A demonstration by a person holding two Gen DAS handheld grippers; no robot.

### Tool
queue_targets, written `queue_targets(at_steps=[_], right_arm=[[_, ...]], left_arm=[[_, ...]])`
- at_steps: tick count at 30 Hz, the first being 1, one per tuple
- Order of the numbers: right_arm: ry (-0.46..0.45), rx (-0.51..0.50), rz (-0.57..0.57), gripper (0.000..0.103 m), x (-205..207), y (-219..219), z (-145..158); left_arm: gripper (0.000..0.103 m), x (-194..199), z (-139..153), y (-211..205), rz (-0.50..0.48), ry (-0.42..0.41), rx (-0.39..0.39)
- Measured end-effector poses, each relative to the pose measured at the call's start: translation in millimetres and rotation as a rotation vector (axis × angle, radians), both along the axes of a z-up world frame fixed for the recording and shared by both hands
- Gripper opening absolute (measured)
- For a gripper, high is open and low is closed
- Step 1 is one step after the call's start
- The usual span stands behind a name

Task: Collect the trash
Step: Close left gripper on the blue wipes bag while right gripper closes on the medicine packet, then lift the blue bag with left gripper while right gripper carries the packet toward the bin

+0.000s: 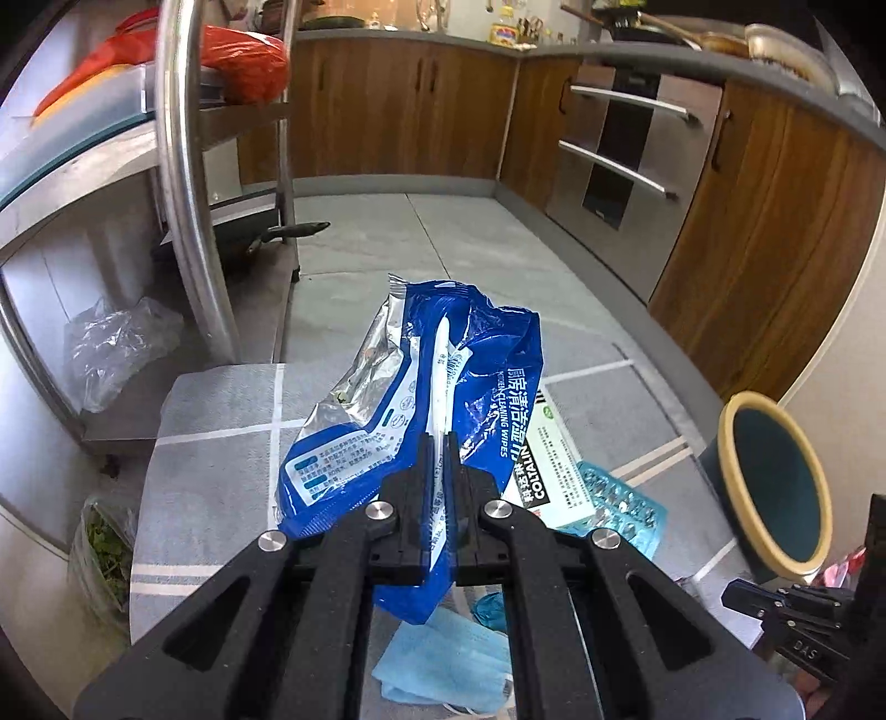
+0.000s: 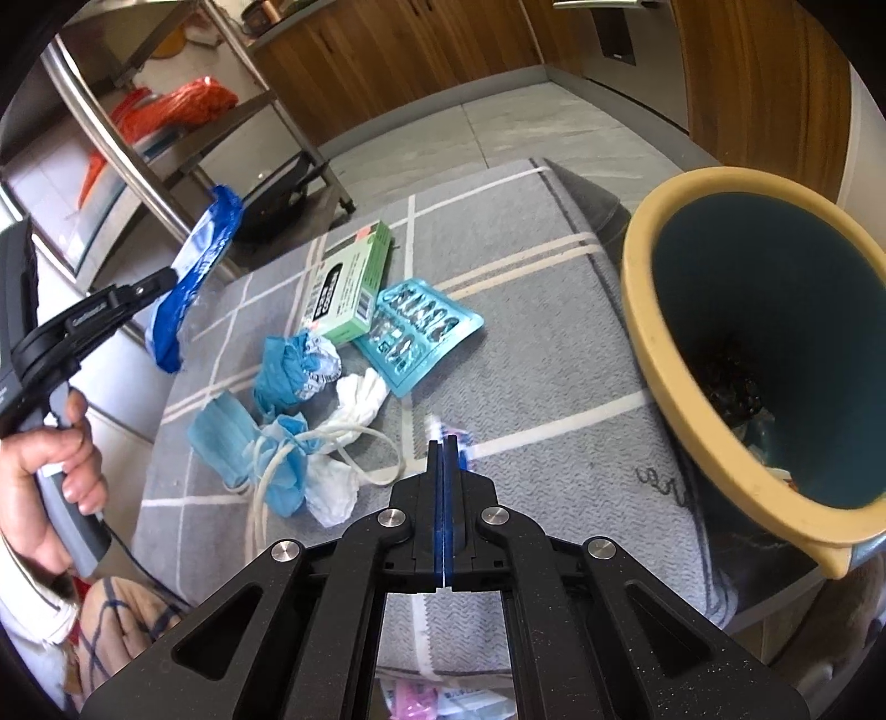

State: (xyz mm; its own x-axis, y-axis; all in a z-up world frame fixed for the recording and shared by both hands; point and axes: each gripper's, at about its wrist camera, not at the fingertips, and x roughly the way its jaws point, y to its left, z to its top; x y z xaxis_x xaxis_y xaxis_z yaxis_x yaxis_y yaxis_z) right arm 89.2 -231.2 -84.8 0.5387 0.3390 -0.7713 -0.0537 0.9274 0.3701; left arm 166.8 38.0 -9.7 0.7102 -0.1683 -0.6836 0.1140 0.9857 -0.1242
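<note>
The right claw (image 2: 444, 443) is pinched on a thin blue scrap (image 2: 443, 531), close to the bin (image 2: 642, 310) on its right. The left claw (image 1: 440, 443) squeezes the blue bag (image 1: 410, 387), held up long-ways over the mat (image 2: 554, 343). Only the right view shows masks (image 2: 249, 448), a box (image 2: 349, 282) and trash inside the bin.

Trash (image 2: 310, 354) beside tilted bin (image 2: 653, 310)

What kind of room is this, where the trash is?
Most likely a home kitchen. Wooden cabinets run under a grey countertop, a built-in steel appliance with bar handles sits among them, and a black pan rests on a metal rack's low shelf.
</note>
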Motion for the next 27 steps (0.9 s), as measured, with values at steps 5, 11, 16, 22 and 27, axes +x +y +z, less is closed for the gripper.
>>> queue_targets(at_steps=[5, 11, 16, 22, 27], right_arm=[[-0.014, 0.036, -0.022, 0.001, -3.5, -13.5, 3.9], [-0.007, 0.066, -0.051, 0.001, -4.7, -25.0, 1.9], [0.014, 0.035, -0.044, 0.014, -4.3, -18.3, -4.1], [0.030, -0.058, 0.060, 0.028, -1.9, 14.5, -14.9], [0.028, -0.173, 0.126, 0.037, -1.7, 39.0, -22.9]], left_arm=[[0.002, -9.2, 12.1, 0.4, -0.001, -0.023, -0.019], [0.002, -17.0, 22.0, -2.5, -0.004, -0.045, -0.054], [0.002, -20.7, 28.6, -9.2, -0.019, -0.059, -0.070], [0.002, -25.5, 34.1, -18.2, -0.039, -0.071, -0.079], [0.002, -27.2, 38.4, -20.3, -0.051, -0.076, -0.091]])
